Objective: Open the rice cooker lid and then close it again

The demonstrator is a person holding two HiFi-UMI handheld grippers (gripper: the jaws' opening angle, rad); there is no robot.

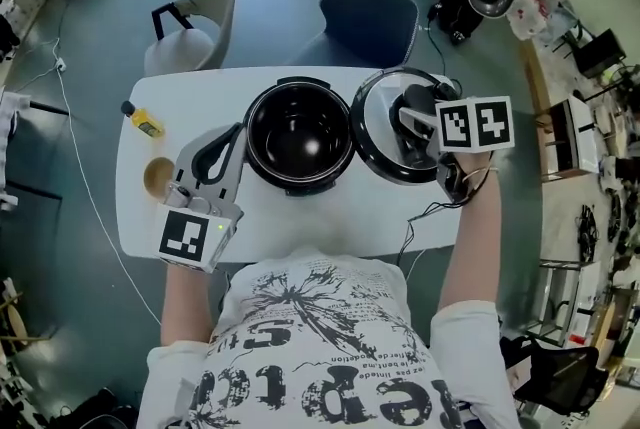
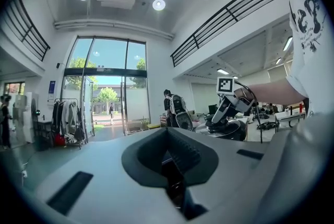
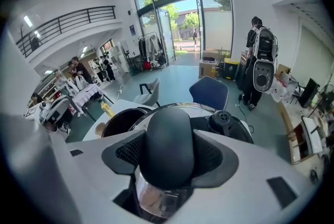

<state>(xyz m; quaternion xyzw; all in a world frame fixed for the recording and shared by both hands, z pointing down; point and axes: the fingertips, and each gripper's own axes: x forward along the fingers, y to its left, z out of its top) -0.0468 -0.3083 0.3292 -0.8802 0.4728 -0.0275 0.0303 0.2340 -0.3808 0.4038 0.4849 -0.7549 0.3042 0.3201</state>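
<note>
The black rice cooker point(image 1: 300, 185) stands uncovered in the middle of the white table point(image 1: 150, 217), its dark pot point(image 3: 120, 121) showing. Its round lid point(image 1: 378, 132) hangs to the right of the pot, off the cooker. My right gripper point(image 1: 415, 117) is shut on the lid's black handle point(image 3: 168, 152), which fills the space between its pads. My left gripper point(image 1: 215, 157) lies just left of the cooker, pointing level past it; its jaws point(image 2: 169, 165) are shut with nothing between them. In the left gripper view the lid point(image 2: 229, 130) shows at the right, under the right gripper point(image 2: 232, 105).
A yellow bottle point(image 1: 145, 122) and a brown cup point(image 1: 158, 177) stand at the table's left end. A blue chair point(image 1: 370, 17) and a beige chair point(image 1: 195, 27) are behind the table. The cooker's cable point(image 1: 415, 227) runs off the front right edge.
</note>
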